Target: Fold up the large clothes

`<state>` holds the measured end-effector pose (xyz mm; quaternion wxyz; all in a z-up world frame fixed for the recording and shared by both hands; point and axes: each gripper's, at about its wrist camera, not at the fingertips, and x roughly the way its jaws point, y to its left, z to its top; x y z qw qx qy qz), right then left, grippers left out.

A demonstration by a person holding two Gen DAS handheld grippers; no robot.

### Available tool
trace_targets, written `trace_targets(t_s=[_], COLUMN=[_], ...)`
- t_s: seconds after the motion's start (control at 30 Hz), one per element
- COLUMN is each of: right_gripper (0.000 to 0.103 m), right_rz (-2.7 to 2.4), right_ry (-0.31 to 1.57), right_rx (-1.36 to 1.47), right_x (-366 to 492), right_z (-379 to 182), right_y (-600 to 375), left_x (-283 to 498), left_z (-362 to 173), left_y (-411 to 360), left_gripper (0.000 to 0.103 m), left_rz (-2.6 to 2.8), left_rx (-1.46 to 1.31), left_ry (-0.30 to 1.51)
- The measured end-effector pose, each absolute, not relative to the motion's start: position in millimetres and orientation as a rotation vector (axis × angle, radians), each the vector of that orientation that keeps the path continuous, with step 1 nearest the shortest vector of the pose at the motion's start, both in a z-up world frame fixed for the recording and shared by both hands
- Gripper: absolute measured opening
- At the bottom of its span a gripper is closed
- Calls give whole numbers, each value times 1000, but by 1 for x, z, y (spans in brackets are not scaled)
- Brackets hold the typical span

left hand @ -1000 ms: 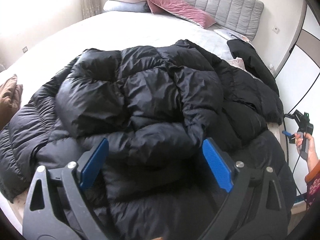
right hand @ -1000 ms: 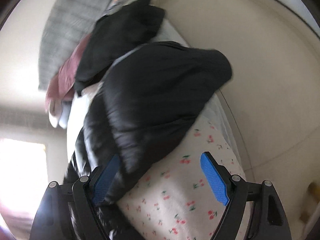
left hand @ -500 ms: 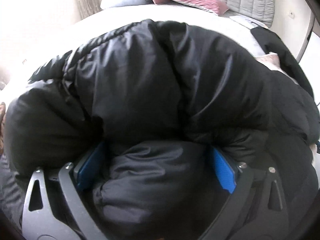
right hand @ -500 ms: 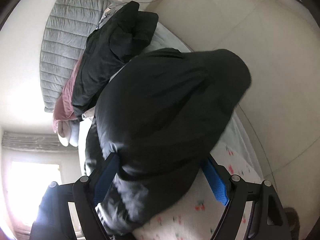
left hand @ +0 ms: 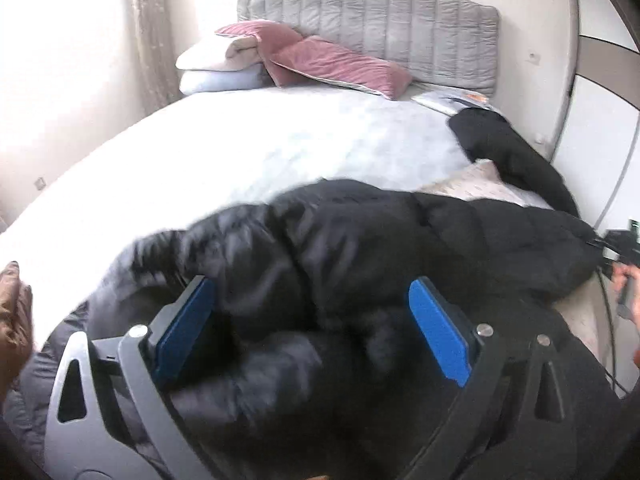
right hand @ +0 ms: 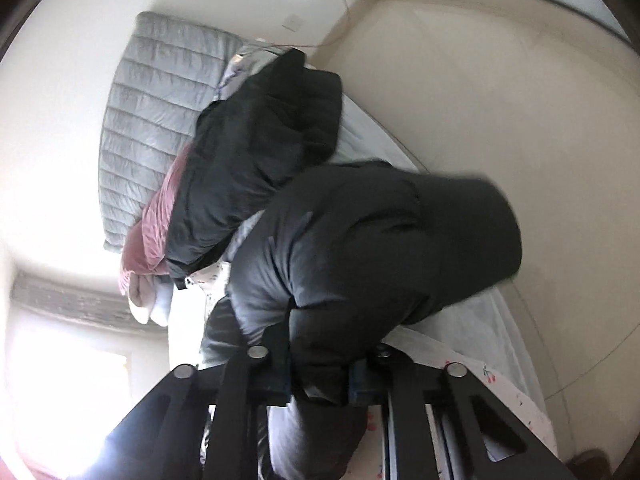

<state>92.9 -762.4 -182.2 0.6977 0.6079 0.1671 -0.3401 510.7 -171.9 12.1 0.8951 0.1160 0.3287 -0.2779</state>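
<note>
A large black puffer coat (left hand: 360, 248) lies bunched across the near end of the white bed (left hand: 260, 148). My left gripper (left hand: 312, 332) is open, its blue pads (left hand: 438, 332) wide apart over a fold of the coat. In the right wrist view my right gripper (right hand: 318, 376) is shut on a thick fold of the black puffer coat (right hand: 380, 240), which hangs over the bed's side. The right gripper also shows at the right edge of the left wrist view (left hand: 622, 248), at the coat's far end.
A second black garment (left hand: 512, 160) lies at the bed's right side, near the grey headboard (left hand: 368, 24). Pink and white pillows (left hand: 320, 60) are stacked at the head. A cherry-print sheet (right hand: 516, 404) covers the bed's side. A brown cushion (left hand: 14, 320) sits at left.
The right gripper has closed on the coat's fold. The left gripper has drawn back from the coat bulk that filled its view; more bare bed shows now.
</note>
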Motion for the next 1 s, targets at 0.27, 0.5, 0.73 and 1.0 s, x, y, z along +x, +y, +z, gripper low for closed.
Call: trace_targets(t_s=[0.27,0.5,0.73,1.0], right_gripper=[11,11,11,11], right_rz=[-757,-684,-560,-422], right_ry=[349,347,377,510], right_rx=[1271,1038,767,402], right_x=[98,137,211,323], right_z=[-138,-45,63,134], right_y=[-756,-731,-654,-510], left_x=[566,532,502,492], left_z=[-89,-38,2,4], left_y=[-190,-148,-105,-34], left_gripper=[99,99,99,99], left_rz=[-545,-599,-549,-498], left_rx=[268,73,154,43], left_ry=[982,934,851,873])
